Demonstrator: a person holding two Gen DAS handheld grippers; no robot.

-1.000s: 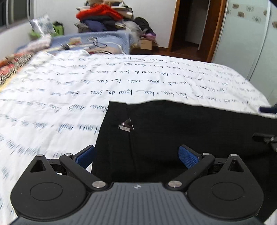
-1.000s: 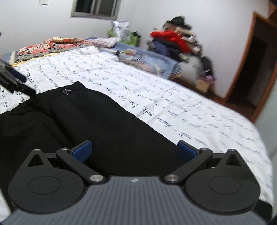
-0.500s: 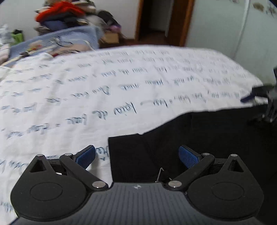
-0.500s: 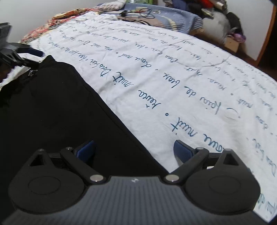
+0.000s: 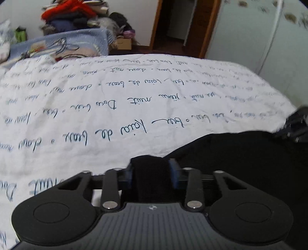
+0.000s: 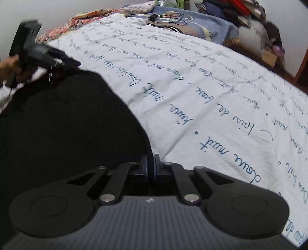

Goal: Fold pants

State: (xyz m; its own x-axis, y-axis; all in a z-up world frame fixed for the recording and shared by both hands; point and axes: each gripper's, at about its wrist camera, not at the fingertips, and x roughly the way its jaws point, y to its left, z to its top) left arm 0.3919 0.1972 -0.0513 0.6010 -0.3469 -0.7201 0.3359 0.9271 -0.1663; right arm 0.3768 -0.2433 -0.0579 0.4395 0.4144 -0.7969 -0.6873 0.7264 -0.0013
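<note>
The black pants point(image 5: 231, 153) lie flat on a bed covered by a white sheet point(image 5: 115, 107) printed with blue handwritten words. In the left wrist view, the left gripper point(image 5: 153, 171) is clamped on a bunched corner of the pants, and a thick fold of black cloth stands up between its blue pads point(image 5: 174, 173). The rest of the garment spreads to the right of this gripper, toward the right gripper, which appears blurred at the right edge of that view.

In the right wrist view, the right gripper point(image 6: 150, 169) has its fingers nearly together, pinching the thin edge of the pants point(image 6: 67, 125) where the black cloth meets the white sheet point(image 6: 211, 77). The garment extends up and left from here to the left gripper point(image 6: 57, 61), which a hand point(image 6: 11, 69) holds at the far corner.

Behind the bed, a pile of clothes point(image 5: 67, 17) lies against the wall, and a wooden door frame point(image 5: 209, 27) stands beside a pale wardrobe point(image 5: 259, 38)
</note>
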